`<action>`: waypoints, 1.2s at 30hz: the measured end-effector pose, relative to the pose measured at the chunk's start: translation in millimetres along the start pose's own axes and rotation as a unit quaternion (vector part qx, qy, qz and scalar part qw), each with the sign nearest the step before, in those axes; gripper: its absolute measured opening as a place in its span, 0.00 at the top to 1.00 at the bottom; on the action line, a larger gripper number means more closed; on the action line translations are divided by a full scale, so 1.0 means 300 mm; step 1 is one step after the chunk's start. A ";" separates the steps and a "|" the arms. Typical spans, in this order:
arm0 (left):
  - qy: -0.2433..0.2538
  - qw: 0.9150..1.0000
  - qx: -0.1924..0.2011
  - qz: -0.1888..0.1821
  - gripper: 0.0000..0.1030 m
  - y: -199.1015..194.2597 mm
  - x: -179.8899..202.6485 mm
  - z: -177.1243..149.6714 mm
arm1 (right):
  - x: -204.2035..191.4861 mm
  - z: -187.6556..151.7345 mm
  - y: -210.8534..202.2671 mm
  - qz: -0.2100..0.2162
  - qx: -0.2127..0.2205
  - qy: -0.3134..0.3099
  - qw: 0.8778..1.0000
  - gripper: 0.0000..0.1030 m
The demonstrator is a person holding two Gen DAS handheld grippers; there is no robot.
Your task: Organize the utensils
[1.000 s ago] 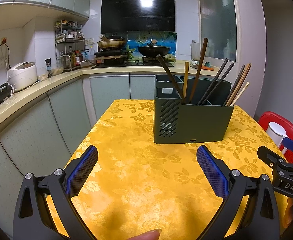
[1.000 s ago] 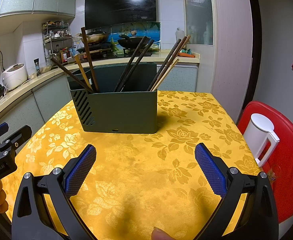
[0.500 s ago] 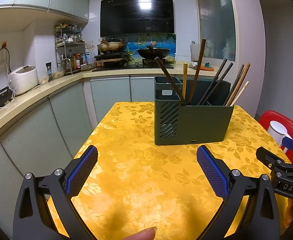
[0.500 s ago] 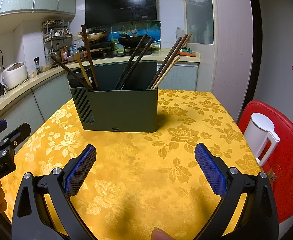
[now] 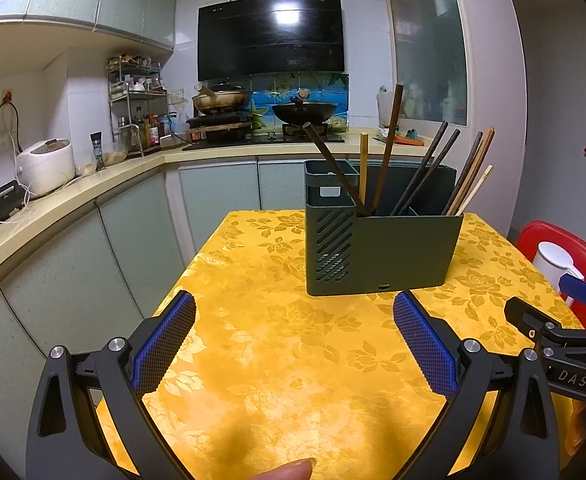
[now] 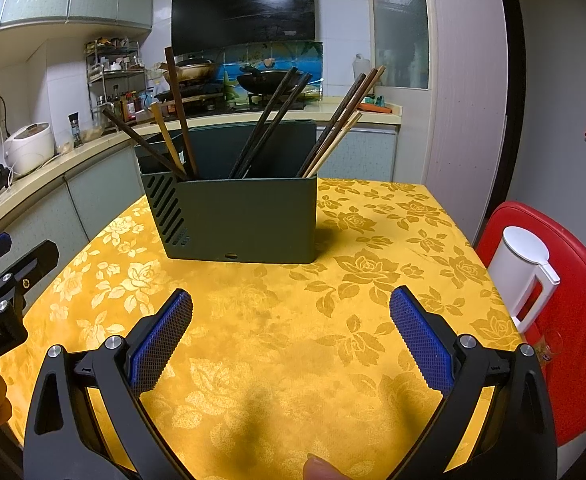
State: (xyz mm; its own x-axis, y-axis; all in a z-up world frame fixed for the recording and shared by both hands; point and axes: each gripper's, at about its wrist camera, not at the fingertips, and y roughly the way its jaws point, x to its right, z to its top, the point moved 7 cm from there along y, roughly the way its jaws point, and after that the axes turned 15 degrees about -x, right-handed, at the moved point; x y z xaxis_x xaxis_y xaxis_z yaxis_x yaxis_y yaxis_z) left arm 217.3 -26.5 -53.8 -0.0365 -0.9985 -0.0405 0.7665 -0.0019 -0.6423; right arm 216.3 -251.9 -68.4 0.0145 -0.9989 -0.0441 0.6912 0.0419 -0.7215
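On yellow tablecloth [image 6: 373, 240], dark-green holder [image 6: 245, 220] keeps seemingly nine leaning chopsticks [image 6: 269, 120].

Chopsticks [image 6: 271, 120] in green holder [image 6: 245, 220], right claw [image 6: 291, 320] agape (empty)

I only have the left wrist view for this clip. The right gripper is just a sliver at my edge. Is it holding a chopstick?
Observer: No. In the right wrist view the right gripper is open, with nothing between its pads, and it sits short of the utensil holder.
Operator: What is the white thing on the chair?
Observer: A white jug with a handle, standing upright on the red chair.
Operator: Anything else on that seat?
Observer: A small glass sits beside the jug, on the side nearer the camera.
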 end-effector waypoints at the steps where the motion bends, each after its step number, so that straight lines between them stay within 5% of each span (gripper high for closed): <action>1: -0.001 1.000 0.000 -0.001 0.07 -0.001 -0.001 0.000 | -0.003 -0.003 0.003 0.000 -0.001 -0.001 1.000 0.07; 36: -0.024 0.999 -0.019 0.008 0.07 0.048 -0.043 -0.015 | -0.002 -0.017 0.044 0.001 -0.019 -0.003 1.000 0.07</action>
State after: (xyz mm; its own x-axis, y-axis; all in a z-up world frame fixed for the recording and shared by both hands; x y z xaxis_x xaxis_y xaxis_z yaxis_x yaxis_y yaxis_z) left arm 225.9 -13.3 -66.0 0.0070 -0.9999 -0.0136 0.7414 0.0143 -0.6709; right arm 221.7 -250.7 -81.3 0.0205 -0.9990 -0.0406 0.6626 0.0440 -0.7477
